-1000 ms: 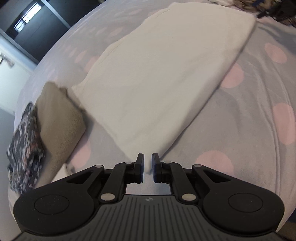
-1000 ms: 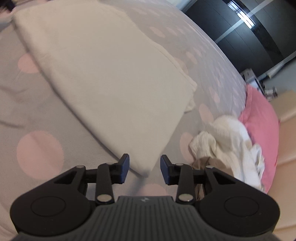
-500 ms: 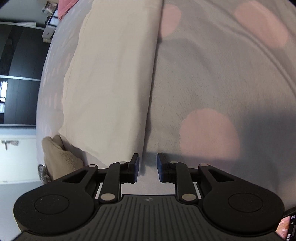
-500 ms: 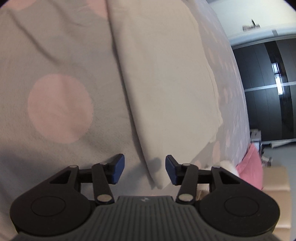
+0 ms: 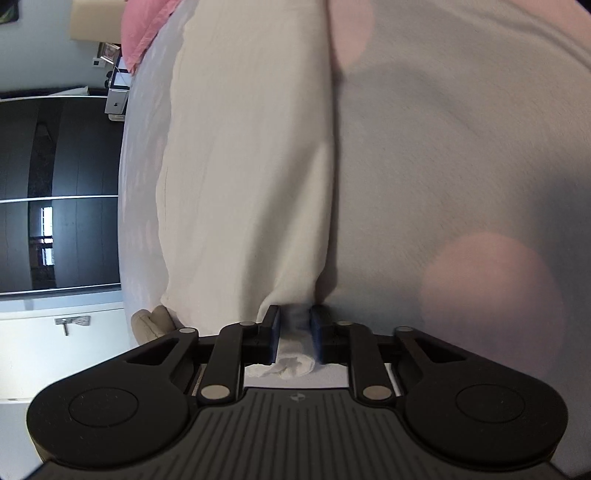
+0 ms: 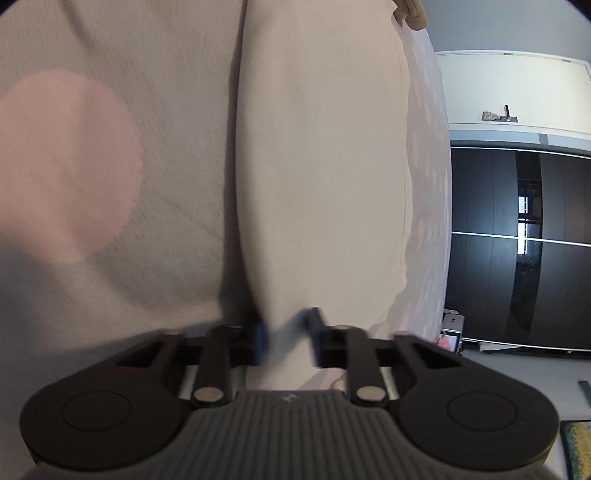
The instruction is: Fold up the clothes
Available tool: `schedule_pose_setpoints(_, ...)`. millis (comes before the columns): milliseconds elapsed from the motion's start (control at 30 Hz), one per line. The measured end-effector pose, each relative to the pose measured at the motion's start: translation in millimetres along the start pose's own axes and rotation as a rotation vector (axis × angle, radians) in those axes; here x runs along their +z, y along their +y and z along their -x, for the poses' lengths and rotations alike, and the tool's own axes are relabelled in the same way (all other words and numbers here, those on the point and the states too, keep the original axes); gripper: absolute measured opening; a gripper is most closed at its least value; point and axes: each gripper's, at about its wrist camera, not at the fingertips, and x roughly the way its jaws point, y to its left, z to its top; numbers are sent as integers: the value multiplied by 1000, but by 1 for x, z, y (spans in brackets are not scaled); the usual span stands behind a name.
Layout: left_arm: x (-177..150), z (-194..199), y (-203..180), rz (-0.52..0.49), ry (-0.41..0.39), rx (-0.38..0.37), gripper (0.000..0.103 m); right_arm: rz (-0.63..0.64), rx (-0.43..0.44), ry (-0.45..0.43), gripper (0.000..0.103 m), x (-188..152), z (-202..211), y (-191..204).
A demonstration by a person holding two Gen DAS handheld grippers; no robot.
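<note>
The folded cream cloth (image 5: 243, 166) lies on the grey pink-dotted bedspread (image 5: 461, 147). The left gripper (image 5: 294, 334), jaws just closing, pinches one near corner of the cloth; the right gripper (image 6: 286, 341), also just closing and blurred, seems to clamp the other corner (image 6: 317, 166).

You are working over a bed (image 5: 461, 147) covered in a grey spread with large pale pink dots (image 6: 66, 166). A folded cream garment (image 5: 251, 166) lies flat along it, its long folded edge running straight away from you in both wrist views and its near corners lifted off the spread. At the far end of the bed in your left view a pink pillow (image 5: 144, 33) rests on the cover, and a beige cloth (image 5: 151, 325) sits just beside the garment's near corner.
</note>
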Motion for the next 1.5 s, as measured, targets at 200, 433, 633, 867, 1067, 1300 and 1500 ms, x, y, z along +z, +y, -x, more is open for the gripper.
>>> schedule_pose_setpoints(200, -2, 22, 19, 56, -12, -50, 4, -71, -3, 3, 4, 2, 8, -26)
schedule_pose_setpoints(433, -16, 55, 49, 155, -32, -113, 1, -87, -37, -10, 3, -2, 36, -56)
schedule_pose_setpoints(633, -17, 94, 59, 141, -61, -115, 1, -38, 0, -24, 2, -6, 79, -64)
schedule_pose_setpoints(867, -16, 150, 44, 84, -117, -207, 0, 16, 83, -4, 2, -26, 137, -56)
schedule_pose_setpoints(1067, -15, 180, 24, 47, -172, -338, 0, 67, 177, 23, 2, -43, 181, -32)
schedule_pose_setpoints(1300, -3, 171, 9, 35, -160, -459, 0, 65, 238, 37, 3, -47, 188, -10)
schedule_pose_setpoints(1500, -2, 168, 12, 125, -142, -547, 1, 61, 293, 24, 3, -51, 200, 9)
